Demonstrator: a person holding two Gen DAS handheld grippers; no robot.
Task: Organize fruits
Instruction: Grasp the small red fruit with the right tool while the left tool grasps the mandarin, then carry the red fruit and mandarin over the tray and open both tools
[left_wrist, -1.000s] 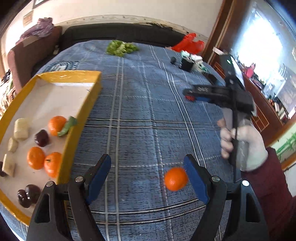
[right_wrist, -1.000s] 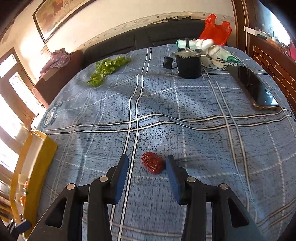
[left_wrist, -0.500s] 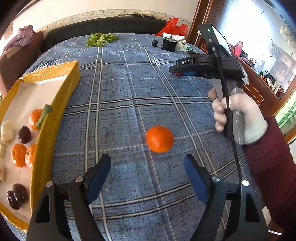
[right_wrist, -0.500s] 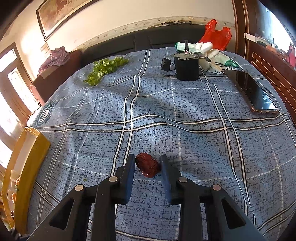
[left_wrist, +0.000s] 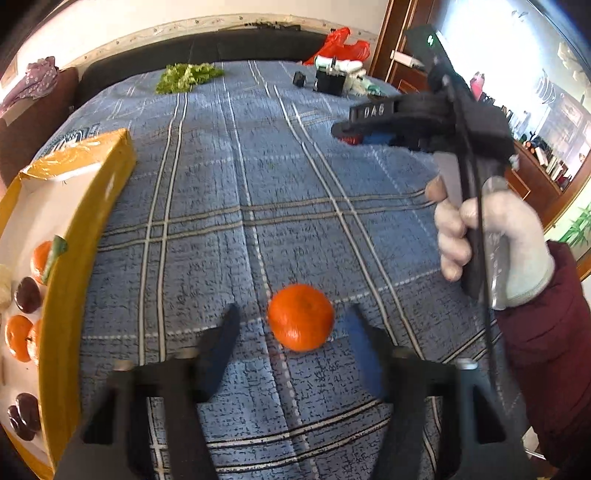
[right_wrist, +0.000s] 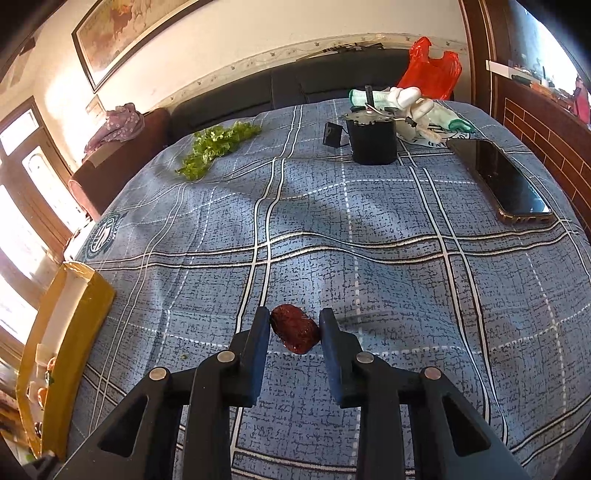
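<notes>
The blurred left gripper (left_wrist: 291, 332) was closing around the orange (left_wrist: 301, 316), pads not visibly touching; the right gripper (right_wrist: 293, 328) clenched the date (right_wrist: 295, 328); the tray (left_wrist: 85, 236) was cut off.

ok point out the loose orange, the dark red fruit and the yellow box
orange (left_wrist: 301, 317), left wrist view, middle of its rind
dark red fruit (right_wrist: 295, 328), right wrist view, middle of its wrinkled top
yellow box (left_wrist: 88, 229), left wrist view, outer face of its near wall

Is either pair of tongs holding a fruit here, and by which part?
The right tongs grip the dark red fruit across its sides. The left tongs are closing around the orange, not yet pressing it.
</notes>
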